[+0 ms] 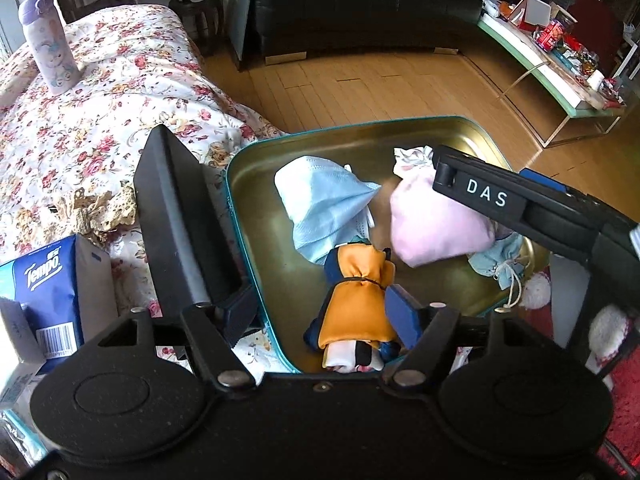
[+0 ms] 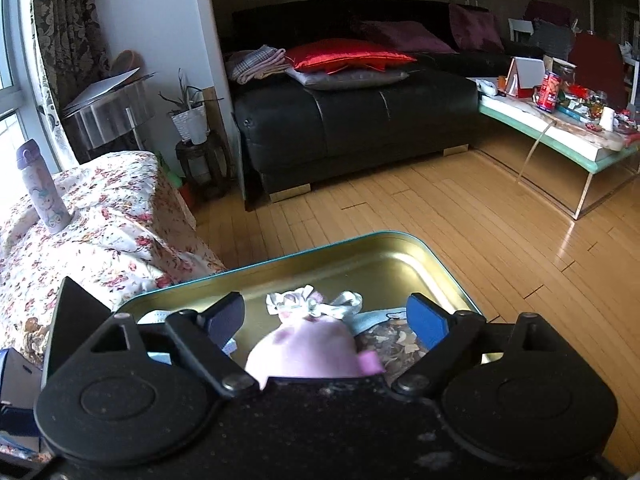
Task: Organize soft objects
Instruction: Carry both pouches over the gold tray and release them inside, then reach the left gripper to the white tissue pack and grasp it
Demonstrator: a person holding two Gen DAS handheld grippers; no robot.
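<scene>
A gold metal tin with a teal rim (image 1: pixel 256 216) lies on the flowered bed. In it lie a light blue face mask (image 1: pixel 324 204), an orange and navy pouch (image 1: pixel 356 300), a pink drawstring pouch (image 1: pixel 432 228) and a small pale blue pouch (image 1: pixel 500 260). My left gripper (image 1: pixel 320 312) is open, its fingers either side of the orange pouch and the tin's near rim. My right gripper (image 2: pixel 326 318) is open just above the pink pouch (image 2: pixel 312 348), which lies loose in the tin (image 2: pixel 400 256). The right gripper also shows in the left wrist view (image 1: pixel 500 196), above the pink pouch.
A flowered bedspread (image 1: pixel 100 120) carries a tall lilac bottle (image 1: pixel 48 44) and a Tempo tissue pack (image 1: pixel 44 288). Red and white fluffy items (image 1: pixel 536 288) lie right of the tin. A black sofa (image 2: pixel 352 120), wooden floor and a cluttered low table (image 2: pixel 560 132) lie beyond.
</scene>
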